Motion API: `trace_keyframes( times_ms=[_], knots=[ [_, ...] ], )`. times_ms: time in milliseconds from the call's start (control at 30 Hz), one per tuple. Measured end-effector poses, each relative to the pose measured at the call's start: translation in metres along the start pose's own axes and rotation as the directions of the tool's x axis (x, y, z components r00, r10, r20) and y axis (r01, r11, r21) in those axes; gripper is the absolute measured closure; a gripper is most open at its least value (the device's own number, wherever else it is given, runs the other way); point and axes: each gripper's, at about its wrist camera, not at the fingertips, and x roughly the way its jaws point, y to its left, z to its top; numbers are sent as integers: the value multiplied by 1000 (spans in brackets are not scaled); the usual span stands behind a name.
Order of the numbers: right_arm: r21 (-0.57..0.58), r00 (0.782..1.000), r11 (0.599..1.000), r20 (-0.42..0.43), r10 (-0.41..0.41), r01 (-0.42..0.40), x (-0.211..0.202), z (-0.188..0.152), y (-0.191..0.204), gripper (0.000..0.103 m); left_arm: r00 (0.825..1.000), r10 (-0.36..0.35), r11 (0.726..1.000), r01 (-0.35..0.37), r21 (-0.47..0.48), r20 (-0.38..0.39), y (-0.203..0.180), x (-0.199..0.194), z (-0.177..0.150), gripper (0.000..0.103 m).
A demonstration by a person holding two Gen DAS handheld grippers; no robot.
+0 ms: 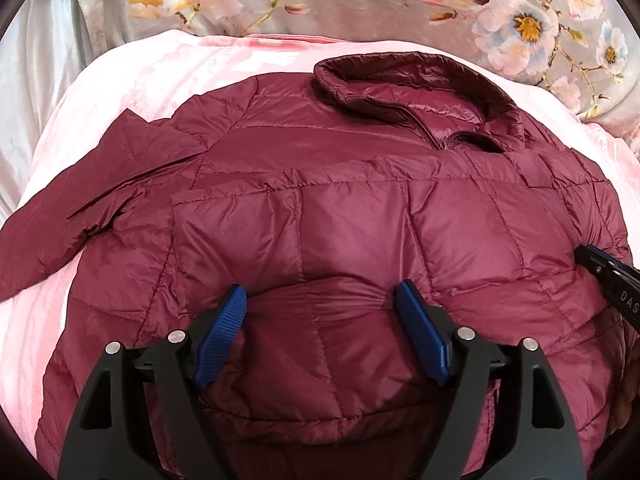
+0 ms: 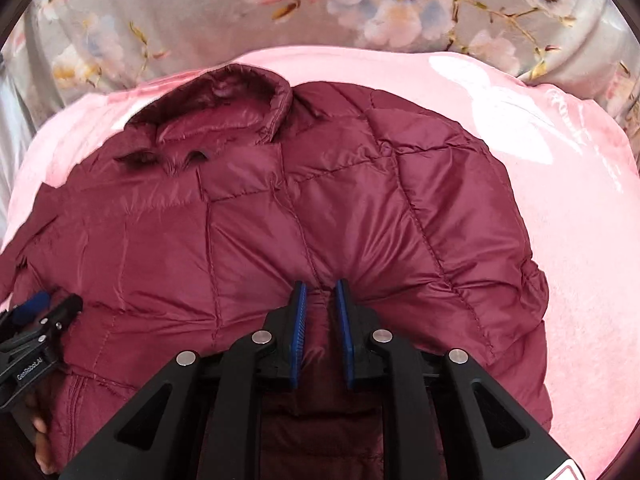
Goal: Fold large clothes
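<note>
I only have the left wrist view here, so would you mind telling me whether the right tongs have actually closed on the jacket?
Observer: Yes, the right tongs are pinched on a bunched ridge of the maroon jacket, with creases radiating from the grip.
Operator: Thank you. What lies to the right of the jacket?
Observer: Bare pink blanket right of the jacket's edge.
Operator: And how do my left tongs look from over there?
Observer: The left tongs show at the frame's left edge over the jacket; from here I cannot tell how wide they are.
</note>
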Motion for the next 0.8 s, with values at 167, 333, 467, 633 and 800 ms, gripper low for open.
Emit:
trace_keyframes(
  times_ms=[167, 333, 467, 633, 800],
  knots=[
    [-23, 999, 999, 12, -32, 32, 1, -1, 6, 88, 1000, 10, 1000, -10, -1, 1, -1, 2, -1, 23],
    [-43, 998, 997, 15, -62, 63, 0, -3, 11, 88, 1000, 17, 1000, -17, -3, 0, -1, 3, -1, 21],
    [-62, 996, 994, 16, -86, 86, 2, -3, 15, 88, 1000, 25, 1000, -25, -1, -3, -1, 4, -1, 19],
    [-76, 994, 991, 17, -109, 109, 2, -3, 19, 88, 999, 32, 999, -32, 1, -7, -2, 5, 0, 17],
    [-90, 991, 986, 17, -136, 137, 2, -2, 22, 86, 1000, 9, 1000, -9, -18, -10, 2, 3, 1, 16]
  ],
)
